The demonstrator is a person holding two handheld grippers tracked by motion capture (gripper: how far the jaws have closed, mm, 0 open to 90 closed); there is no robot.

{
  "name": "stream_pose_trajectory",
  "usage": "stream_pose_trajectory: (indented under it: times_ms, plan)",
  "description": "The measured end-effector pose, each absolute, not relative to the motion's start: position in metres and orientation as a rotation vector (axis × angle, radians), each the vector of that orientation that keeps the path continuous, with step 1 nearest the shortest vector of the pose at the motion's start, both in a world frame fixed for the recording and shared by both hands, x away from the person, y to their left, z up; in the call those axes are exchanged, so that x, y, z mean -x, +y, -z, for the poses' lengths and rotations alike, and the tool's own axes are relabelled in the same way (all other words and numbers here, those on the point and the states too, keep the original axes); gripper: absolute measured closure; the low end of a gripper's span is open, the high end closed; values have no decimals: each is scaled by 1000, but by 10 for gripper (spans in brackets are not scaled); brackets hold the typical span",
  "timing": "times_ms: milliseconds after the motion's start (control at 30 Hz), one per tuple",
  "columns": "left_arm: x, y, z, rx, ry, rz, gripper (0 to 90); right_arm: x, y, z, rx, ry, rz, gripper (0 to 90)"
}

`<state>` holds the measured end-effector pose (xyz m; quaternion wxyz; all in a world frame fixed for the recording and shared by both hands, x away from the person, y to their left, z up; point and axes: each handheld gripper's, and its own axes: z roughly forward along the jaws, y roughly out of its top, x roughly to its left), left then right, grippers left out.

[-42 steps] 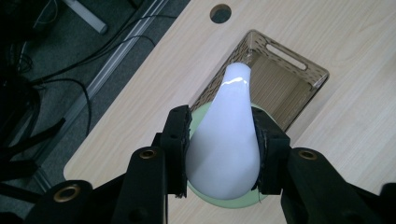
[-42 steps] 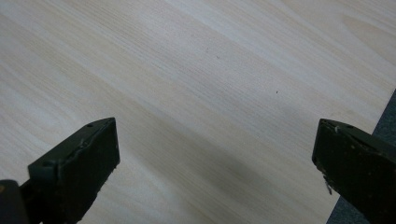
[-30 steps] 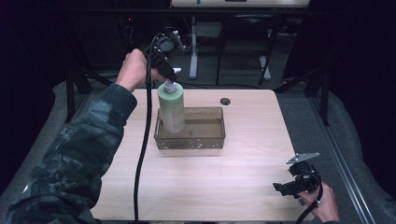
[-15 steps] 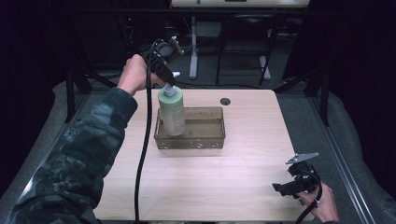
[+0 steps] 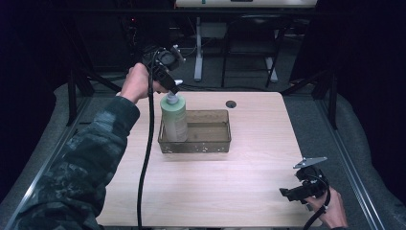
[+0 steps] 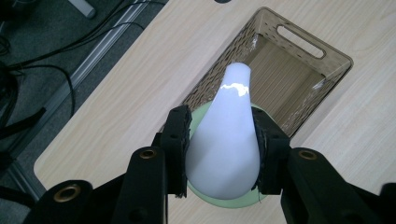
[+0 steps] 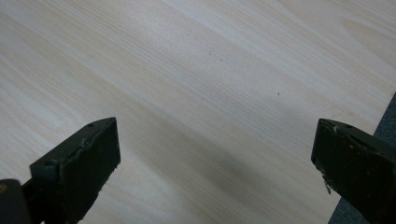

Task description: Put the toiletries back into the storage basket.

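A pale green pump bottle [image 5: 174, 117] with a white pump head [image 6: 228, 135] stands upright at the left end of a clear brown plastic bin [image 5: 210, 143] on the wooden table. My left gripper [image 5: 170, 86] comes down from above and is shut on the pump head, its black pads [image 6: 176, 140] pressing both sides. In the left gripper view the bin's handle slot [image 6: 300, 41] lies beyond the bottle. My right gripper [image 5: 292, 194] rests low near the table's front right corner, jaws wide open over bare wood [image 7: 210, 102], holding nothing.
A small dark hole [image 5: 231, 103] sits in the tabletop behind the bin. The left gripper's cable [image 5: 146, 163] hangs across the table's left half. Table legs and cables [image 5: 198, 48] stand on the floor beyond the far edge. The table's right edge [image 7: 390, 112] is close to the right gripper.
My left gripper has lowered with the bottle, so the bottle sits deeper in the bin's left end. The right gripper has stayed put.
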<state>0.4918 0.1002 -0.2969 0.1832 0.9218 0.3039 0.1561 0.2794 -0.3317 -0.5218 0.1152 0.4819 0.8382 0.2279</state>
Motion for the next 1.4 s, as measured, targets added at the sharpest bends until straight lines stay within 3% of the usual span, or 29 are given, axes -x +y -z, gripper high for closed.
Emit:
stream_pose_trajectory:
  times_ms: [1400]
  plan:
    - [-485, 118, 318, -2627, 868, -389, 635, -280, -332, 521, -1407, 2449, -657, 8]
